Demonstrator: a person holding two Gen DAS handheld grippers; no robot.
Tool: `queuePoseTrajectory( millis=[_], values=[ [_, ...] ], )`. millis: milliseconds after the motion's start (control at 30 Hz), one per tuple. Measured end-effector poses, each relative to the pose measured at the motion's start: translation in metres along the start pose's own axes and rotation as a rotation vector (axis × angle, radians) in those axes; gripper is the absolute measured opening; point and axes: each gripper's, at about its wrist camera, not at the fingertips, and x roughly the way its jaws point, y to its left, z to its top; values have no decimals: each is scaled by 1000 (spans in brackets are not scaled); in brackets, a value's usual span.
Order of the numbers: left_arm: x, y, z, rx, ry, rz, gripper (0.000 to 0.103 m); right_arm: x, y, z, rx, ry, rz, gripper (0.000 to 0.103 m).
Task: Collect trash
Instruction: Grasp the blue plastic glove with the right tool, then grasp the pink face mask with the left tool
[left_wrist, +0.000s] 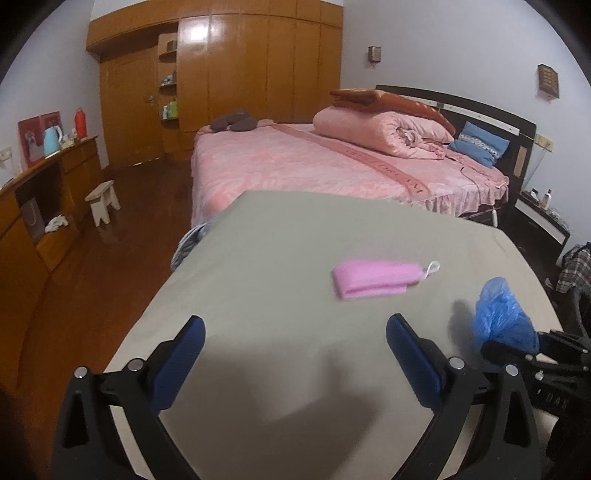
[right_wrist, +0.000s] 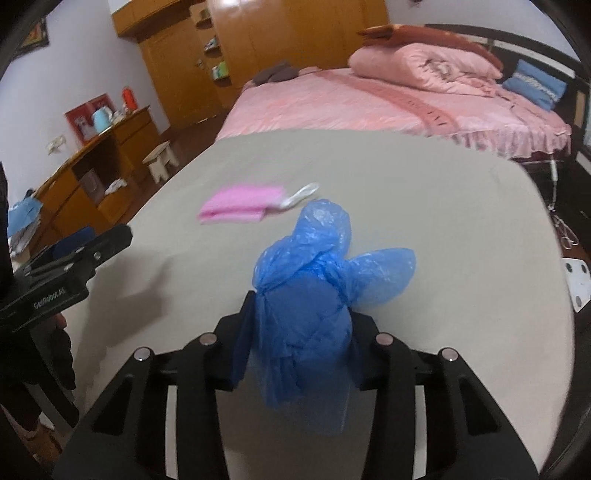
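A crumpled blue plastic bag (right_wrist: 306, 295) is clamped between the fingers of my right gripper (right_wrist: 301, 317), held just above the grey-covered table (right_wrist: 443, 258). The bag also shows at the right of the left wrist view (left_wrist: 502, 314). A folded pink cloth (left_wrist: 376, 278) with a white loop lies on the table ahead; it also shows in the right wrist view (right_wrist: 240, 205). My left gripper (left_wrist: 295, 336) is open and empty over the table's near part, left of the bag. It appears at the left edge of the right wrist view (right_wrist: 74, 254).
A bed with pink bedding (left_wrist: 332, 162) stands beyond the table. A wooden wardrobe (left_wrist: 240, 74) fills the far wall. A low wooden cabinet (left_wrist: 44, 199) with a kettle and a flask runs along the left. A small stool (left_wrist: 103, 201) stands on the wooden floor.
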Motion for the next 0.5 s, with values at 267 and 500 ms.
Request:
queuePoseTrajectory(
  millis=[267,500],
  values=[
    [50,-19,35,13,15,-38,87,10,-40,38,34,-40,-77,41],
    [91,-34,39,16,107,-59,74,17,-55,42,60,-39,-78,41]
  ],
)
